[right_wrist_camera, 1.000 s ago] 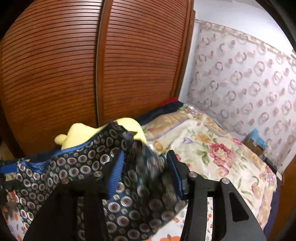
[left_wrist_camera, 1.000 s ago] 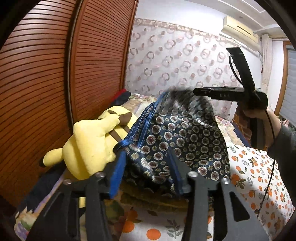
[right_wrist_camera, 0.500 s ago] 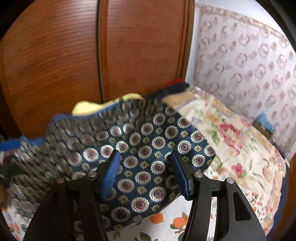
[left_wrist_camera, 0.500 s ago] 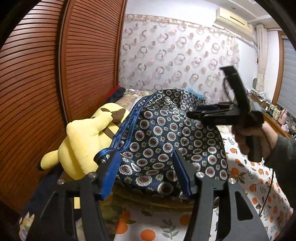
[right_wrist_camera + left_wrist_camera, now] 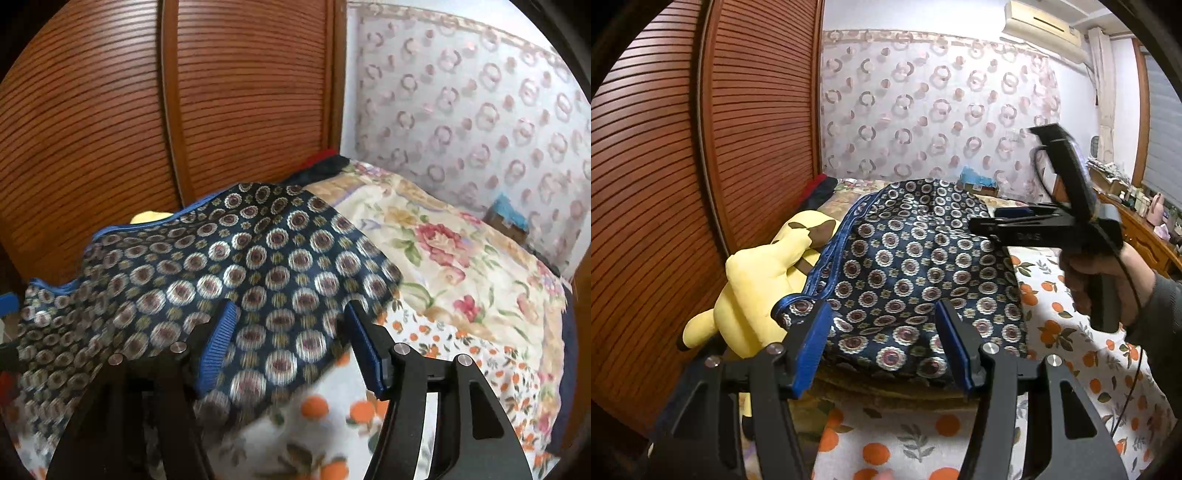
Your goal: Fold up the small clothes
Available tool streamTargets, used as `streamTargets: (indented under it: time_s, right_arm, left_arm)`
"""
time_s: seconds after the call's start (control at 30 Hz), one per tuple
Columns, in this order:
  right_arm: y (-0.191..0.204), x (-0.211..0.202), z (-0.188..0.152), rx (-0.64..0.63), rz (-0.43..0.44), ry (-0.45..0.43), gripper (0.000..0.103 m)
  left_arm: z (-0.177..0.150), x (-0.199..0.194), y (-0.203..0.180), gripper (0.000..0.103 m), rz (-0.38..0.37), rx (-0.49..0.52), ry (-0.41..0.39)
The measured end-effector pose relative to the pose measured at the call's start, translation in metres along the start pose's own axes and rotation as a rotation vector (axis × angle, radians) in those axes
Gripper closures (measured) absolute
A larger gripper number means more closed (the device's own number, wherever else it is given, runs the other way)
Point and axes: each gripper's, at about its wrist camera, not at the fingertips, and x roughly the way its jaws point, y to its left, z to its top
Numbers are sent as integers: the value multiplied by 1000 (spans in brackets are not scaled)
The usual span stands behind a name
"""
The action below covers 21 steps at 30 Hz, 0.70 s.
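Navy patterned garment [image 5: 916, 266] lies spread on the bed [image 5: 1082, 354], over an orange-print sheet, its blue-trimmed edge at 9 o'clock against a yellow plush toy [image 5: 757, 284].

Left gripper [image 5: 882, 343]: jaws apart, roughly half open, pads either side of the garment's near hem; nothing pinched.

Right gripper [image 5: 288, 343]: jaws have just been opening; cloth lies under and between the pads, not pressed by them. In the left wrist view it sits at 3 o'clock above the garment, held by a hand [image 5: 1104, 284].

Slatted wooden doors [image 5: 166, 110] at 10 o'clock; ring-patterned curtain [image 5: 934, 110] at 12.
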Motion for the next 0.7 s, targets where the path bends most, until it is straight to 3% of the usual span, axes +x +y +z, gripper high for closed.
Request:
streamTargets:
  time_s: [0.23, 0.53, 0.7]
  right_arm:
    - [3, -66, -28, 48, -28, -50, 40]
    - [10, -149, -70, 111, -83, -102, 22]
    - [13, -194, -99, 148, -142, -139, 18]
  left_arm:
    - [0, -17, -20, 46, -22, 29, -7]
    - [-5, -37, -53, 45, -76, 41, -9]
    - [-8, -49, -73, 45, -115, 59, -15]
